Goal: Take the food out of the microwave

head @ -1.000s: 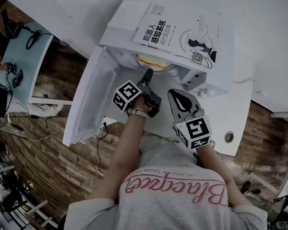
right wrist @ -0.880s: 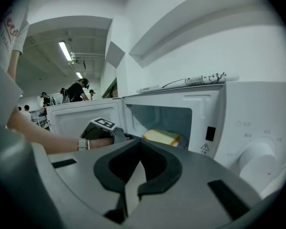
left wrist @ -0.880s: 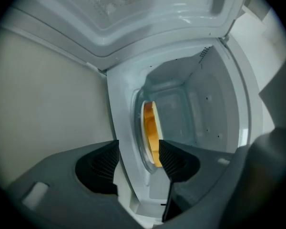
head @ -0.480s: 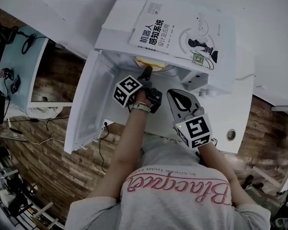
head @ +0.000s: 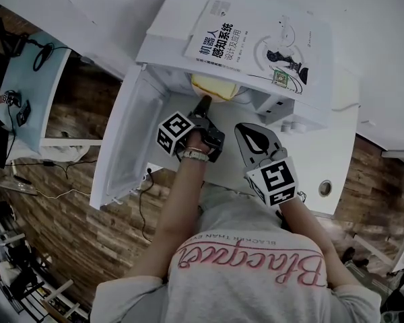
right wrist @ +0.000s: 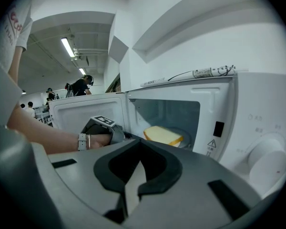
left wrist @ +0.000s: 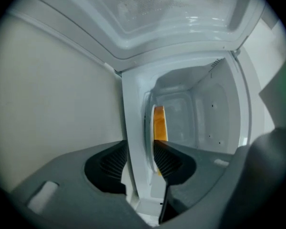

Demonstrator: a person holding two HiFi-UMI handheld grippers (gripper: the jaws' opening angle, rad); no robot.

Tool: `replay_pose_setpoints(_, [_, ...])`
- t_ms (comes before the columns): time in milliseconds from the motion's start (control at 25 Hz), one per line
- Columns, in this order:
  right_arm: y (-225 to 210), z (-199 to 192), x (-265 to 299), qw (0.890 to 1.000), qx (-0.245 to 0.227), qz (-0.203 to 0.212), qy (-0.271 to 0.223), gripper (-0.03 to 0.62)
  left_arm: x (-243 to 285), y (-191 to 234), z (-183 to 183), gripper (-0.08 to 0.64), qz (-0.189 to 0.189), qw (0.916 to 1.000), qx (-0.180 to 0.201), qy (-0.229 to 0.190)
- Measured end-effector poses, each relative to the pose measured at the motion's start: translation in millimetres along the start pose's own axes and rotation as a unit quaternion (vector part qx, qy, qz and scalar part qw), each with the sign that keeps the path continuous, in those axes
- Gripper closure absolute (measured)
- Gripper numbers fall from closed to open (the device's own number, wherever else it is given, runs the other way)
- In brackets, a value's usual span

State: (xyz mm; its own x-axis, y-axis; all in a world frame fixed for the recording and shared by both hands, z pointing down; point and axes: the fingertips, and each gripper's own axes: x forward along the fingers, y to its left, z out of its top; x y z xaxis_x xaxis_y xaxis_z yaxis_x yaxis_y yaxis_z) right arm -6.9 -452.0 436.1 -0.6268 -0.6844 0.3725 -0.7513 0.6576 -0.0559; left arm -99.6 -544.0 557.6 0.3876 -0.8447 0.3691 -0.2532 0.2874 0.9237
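A yellow bread slice [head: 214, 86] [right wrist: 163, 135] lies on a white plate [right wrist: 183, 138] inside the open white microwave [head: 175, 32]. My left gripper [head: 203, 105] [left wrist: 139, 161] reaches into the cavity. It is rolled on its side, and its jaws are closing with the plate's rim [left wrist: 137, 142] between them, both pads against it. The bread's orange crust [left wrist: 159, 124] shows just past the pads. My right gripper [head: 243, 131] [right wrist: 133, 187] hangs in front of the microwave, shut and holding nothing.
The microwave door [head: 129, 136] stands swung open to the left. A book [head: 256, 42] lies on the microwave's top. The control knob [right wrist: 266, 157] is on the right of the cavity. The white table [head: 323, 157] has a round grommet [head: 325, 189].
The left jaws have narrowed onto the plate's rim. More of the bread shows below the microwave's top edge in the head view. The right gripper has stayed put.
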Motion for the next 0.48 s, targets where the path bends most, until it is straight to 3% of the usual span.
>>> replay_pose_setpoints(200, [2,-1,-3,1.0,-0.006,0.001,0.001,0.581,3,-19,4,0.538,-0.035,0.9992,0.02,-0.007])
replay_pose_setpoints(480, [-3,-3,-11,1.0,-0.007,-0.009,0.0,0.581,2,-26,1,0.549,-0.072,0.997,-0.027,-0.01])
